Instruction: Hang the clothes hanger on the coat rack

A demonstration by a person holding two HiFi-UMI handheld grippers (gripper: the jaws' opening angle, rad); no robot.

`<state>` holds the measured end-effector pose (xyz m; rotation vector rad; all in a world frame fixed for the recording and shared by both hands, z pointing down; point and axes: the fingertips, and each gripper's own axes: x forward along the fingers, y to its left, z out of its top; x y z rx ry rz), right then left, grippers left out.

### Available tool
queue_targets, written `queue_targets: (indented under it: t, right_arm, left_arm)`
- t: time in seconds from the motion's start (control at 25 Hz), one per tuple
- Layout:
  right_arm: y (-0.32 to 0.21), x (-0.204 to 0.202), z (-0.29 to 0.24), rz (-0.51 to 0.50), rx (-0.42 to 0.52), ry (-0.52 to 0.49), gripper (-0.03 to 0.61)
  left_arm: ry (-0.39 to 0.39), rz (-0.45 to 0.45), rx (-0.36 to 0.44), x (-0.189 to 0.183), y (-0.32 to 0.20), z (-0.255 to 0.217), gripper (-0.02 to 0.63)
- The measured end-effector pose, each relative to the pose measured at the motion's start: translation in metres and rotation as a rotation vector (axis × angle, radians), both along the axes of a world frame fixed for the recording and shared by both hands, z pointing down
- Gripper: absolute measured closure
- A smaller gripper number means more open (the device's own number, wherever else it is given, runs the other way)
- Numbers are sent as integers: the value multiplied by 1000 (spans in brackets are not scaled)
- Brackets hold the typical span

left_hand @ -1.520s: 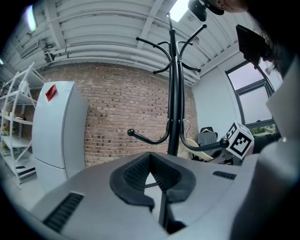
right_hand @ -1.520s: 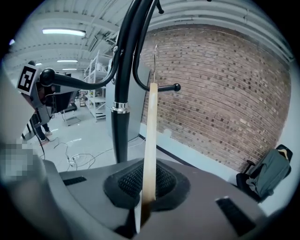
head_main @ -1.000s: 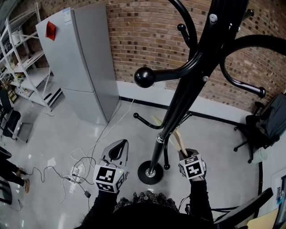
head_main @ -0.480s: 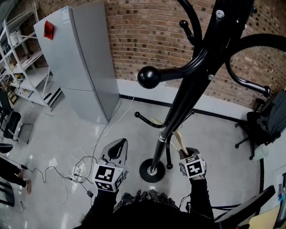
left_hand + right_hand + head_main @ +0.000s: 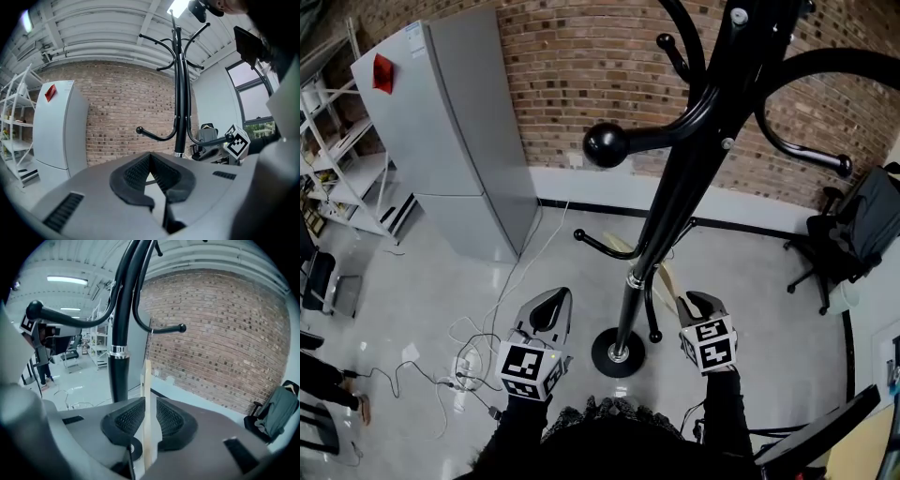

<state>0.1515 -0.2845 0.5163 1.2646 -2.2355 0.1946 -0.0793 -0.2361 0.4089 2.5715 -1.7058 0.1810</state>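
We hold the wooden clothes hanger [image 5: 147,380] clamped in our right gripper [image 5: 695,304], low at 3 o'clock of the coat rack [image 5: 670,202] pole, on no hook, our left gripper [image 5: 549,312] at the pole's 9 o'clock, jaws together, empty, grey fridge [image 5: 459,141] at 10 o'clock

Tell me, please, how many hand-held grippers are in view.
2. The left hand-held gripper, shut and empty, is left of the coat rack's base; the right hand-held gripper, right of it, clamps the wooden hanger.
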Motion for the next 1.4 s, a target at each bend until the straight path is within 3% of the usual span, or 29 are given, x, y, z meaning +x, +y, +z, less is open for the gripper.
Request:
queue_targets:
  t: [0.4, 0.72, 0.96, 1.4]
  right_arm:
    - [20, 12, -77, 176, 189, -89, 522]
    - [52, 15, -102, 276, 246, -139, 559]
    - [76, 22, -131, 370, 371, -169, 568]
    - [103, 22, -142, 407, 401, -143, 569]
  left_arm:
    - [4, 64, 16, 6, 7, -6, 606]
    - [6, 144, 18, 15, 16, -11, 606]
    - [10, 227, 42, 38, 19, -22, 606]
    - [6, 292, 105, 58, 20, -49, 606]
